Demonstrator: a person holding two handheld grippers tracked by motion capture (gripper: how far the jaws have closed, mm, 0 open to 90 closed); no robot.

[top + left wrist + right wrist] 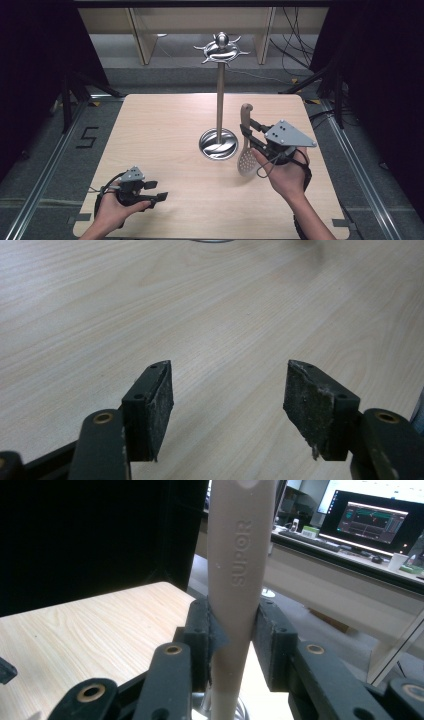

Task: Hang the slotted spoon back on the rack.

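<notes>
The slotted spoon, a beige utensil with "SUPOR" moulded into its handle, stands clamped by that handle in our right tool, its perforated bowl hanging down just above the worktop beside the round steel base of the utensil stand. Nearest us, our left tool rests low over the bare wood at the front left, jaws spread and holding nothing. In the right gripper view the pads press either side of the handle's narrower stretch, which we judge the sensible place to grip: the spoon looks light, stiff and rather smooth, so it could pivot or slide if pinched loosely. Its handle end looks suited to one of the stand's curved hooks. The worktop is pale wood-grain laminate, flat and uncluttered. Beyond it run grey flooring, loose cables and dark curtains, with a lit monitor on a far desk.
</notes>
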